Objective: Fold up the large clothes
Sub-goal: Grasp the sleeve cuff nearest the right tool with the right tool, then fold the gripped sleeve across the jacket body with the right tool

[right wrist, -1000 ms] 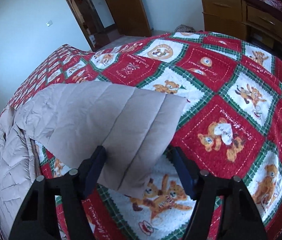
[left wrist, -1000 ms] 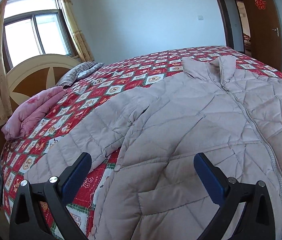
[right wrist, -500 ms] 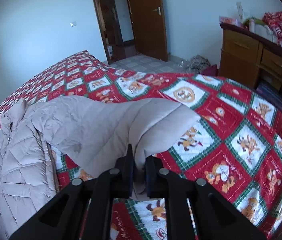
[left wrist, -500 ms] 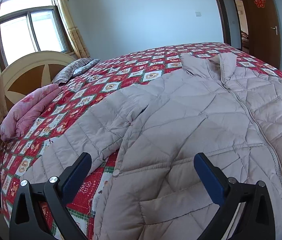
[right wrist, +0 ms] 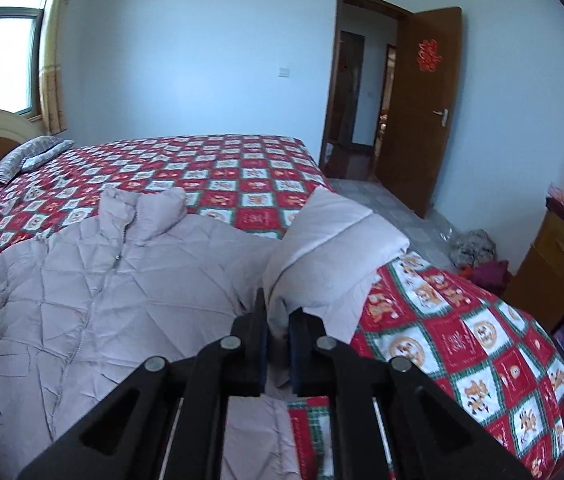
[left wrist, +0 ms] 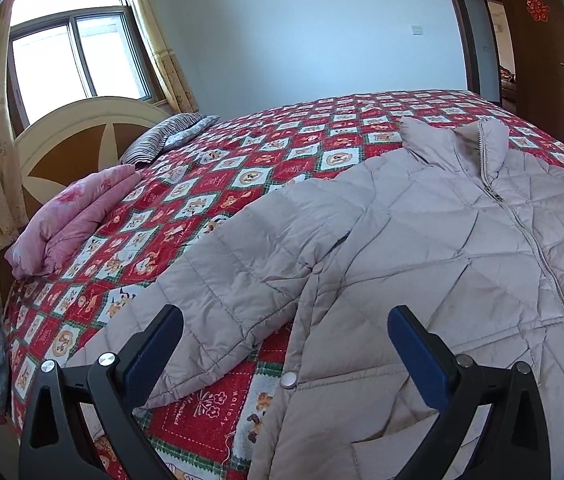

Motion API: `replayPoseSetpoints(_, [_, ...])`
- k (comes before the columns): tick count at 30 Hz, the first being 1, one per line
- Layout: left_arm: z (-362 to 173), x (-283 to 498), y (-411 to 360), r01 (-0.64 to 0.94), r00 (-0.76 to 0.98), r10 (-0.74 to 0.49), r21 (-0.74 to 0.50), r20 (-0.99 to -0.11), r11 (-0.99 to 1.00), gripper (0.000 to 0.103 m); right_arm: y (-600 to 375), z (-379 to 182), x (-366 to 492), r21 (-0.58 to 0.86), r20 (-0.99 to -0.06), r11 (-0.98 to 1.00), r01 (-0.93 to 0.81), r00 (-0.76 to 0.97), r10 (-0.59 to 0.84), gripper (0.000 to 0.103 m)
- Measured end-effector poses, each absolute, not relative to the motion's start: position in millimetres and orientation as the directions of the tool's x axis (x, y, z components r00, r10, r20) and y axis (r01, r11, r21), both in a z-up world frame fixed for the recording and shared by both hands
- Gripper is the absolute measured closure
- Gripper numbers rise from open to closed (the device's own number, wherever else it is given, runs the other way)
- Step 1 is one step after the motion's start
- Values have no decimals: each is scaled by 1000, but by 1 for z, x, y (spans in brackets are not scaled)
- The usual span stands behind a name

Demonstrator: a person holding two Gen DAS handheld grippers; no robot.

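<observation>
A beige quilted puffer jacket (left wrist: 434, 248) lies front up and zipped on the bed; it also shows in the right wrist view (right wrist: 113, 300). Its one sleeve (left wrist: 217, 292) lies flat beside the body. My left gripper (left wrist: 282, 344) is open and empty, hovering above that sleeve and the jacket's side. My right gripper (right wrist: 277, 320) is shut on the other sleeve (right wrist: 330, 248) near its cuff and holds it lifted and folded above the bed.
The bed has a red patterned quilt (left wrist: 282, 160). A pink folded blanket (left wrist: 69, 216) and a striped pillow (left wrist: 165, 140) lie by the headboard (left wrist: 69, 136). A wooden dresser (right wrist: 558, 264) and an open door (right wrist: 418, 108) stand to the right.
My right gripper closed on the sleeve and raised it, swinging it towards the jacket's body. My left gripper stayed open and drew back a little over the other sleeve.
</observation>
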State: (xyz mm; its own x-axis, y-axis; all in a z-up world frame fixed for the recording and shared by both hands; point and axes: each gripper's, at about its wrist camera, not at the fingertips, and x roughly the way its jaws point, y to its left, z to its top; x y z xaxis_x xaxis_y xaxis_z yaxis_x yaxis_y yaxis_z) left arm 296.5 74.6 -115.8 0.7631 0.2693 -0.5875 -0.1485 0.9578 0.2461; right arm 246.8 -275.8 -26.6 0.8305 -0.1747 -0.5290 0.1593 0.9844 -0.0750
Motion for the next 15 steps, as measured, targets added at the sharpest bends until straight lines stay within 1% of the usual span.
replayPoseSetpoints(7, [-118, 293, 101, -188, 744, 296, 236, -599, 953, 1, -202, -25, 279, -123, -505, 992, -4, 861, -59, 93])
replayPoseSetpoints(15, [-116, 297, 134, -257, 722, 348, 234, -598, 938, 1, -118, -46, 307, -117, -538, 977, -176, 839, 87, 94])
